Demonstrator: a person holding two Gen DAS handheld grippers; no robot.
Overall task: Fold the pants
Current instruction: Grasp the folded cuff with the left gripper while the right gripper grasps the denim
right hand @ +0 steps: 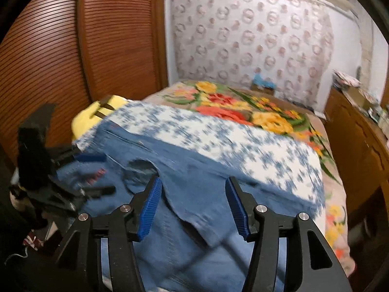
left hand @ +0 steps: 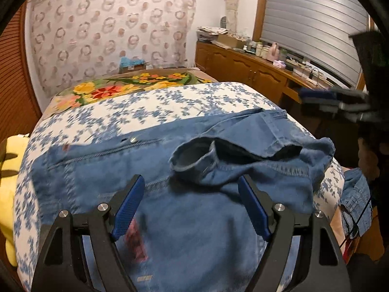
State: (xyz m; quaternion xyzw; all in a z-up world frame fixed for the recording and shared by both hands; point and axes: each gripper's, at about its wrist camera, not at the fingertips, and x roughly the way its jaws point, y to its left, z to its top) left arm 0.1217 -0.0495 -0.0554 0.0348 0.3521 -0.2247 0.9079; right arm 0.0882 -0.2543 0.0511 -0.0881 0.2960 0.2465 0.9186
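Note:
Blue denim pants (left hand: 189, 209) lie across a blue-flowered white cover (left hand: 150, 107) on the bed, with a leg cuff (left hand: 194, 160) folded back on top and bunched toward the right. My left gripper (left hand: 190, 182) is open and empty just above the denim. In the right wrist view the pants (right hand: 194, 219) lie under my right gripper (right hand: 193, 185), which is open and empty above a folded edge. The left gripper (right hand: 97, 172) shows there at the left, open. The right gripper (left hand: 316, 99) shows blurred at the right of the left wrist view.
A floral blanket (left hand: 121, 87) covers the far bed. A yellow pillow (left hand: 9, 170) lies at the left. A wooden cabinet (left hand: 255, 68) with clutter runs along the right wall. A louvred wooden wardrobe (right hand: 73, 48) stands at the left. More denim (left hand: 355, 199) hangs off the right.

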